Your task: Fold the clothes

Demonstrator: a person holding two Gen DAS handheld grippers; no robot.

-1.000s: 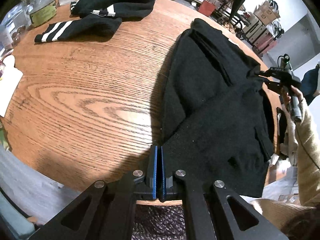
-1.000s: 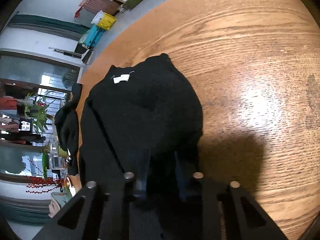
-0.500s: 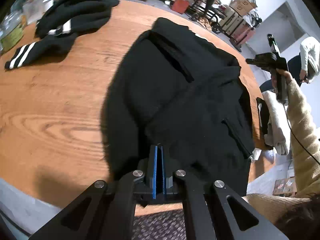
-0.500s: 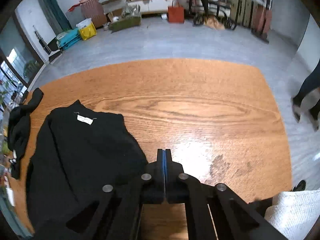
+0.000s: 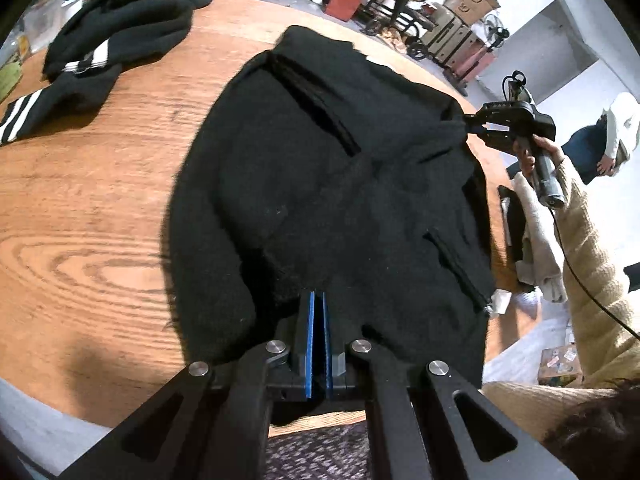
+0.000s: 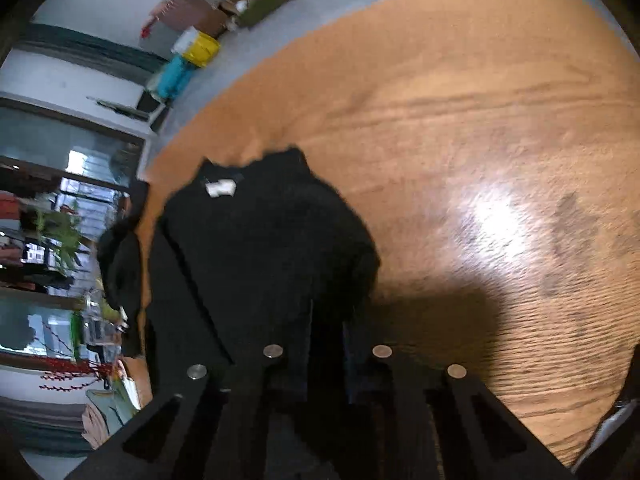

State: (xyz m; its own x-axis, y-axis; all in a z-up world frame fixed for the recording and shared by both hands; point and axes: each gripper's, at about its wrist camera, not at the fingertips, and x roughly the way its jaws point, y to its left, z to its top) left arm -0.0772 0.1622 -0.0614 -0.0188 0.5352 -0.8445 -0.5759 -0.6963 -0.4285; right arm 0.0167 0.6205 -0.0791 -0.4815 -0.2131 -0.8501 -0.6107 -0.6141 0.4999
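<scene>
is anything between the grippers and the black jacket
Nothing visible. The left gripper is shut at the black jacket's near hem, and the right gripper reaches its far right edge, fabric between its fingers. The striped black garment lies apart, across bare table.

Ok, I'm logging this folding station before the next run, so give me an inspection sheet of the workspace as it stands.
Surface: wooden table, bare grain with glare and a dark smudge in the right wrist view.
Job's things: black fleece jacket spread on the table, white neck label showing.
Clutter: black striped garment heaped at the far edge.
Grippers: left gripper shut, pads together at the jacket's near edge; right gripper at the jacket's far corner, fingers apart around fabric in its own view.
Cables: black cable trailing from the right gripper's handle along the sleeve.
Surroundings: boxes, a red bag, a bystander.
</scene>
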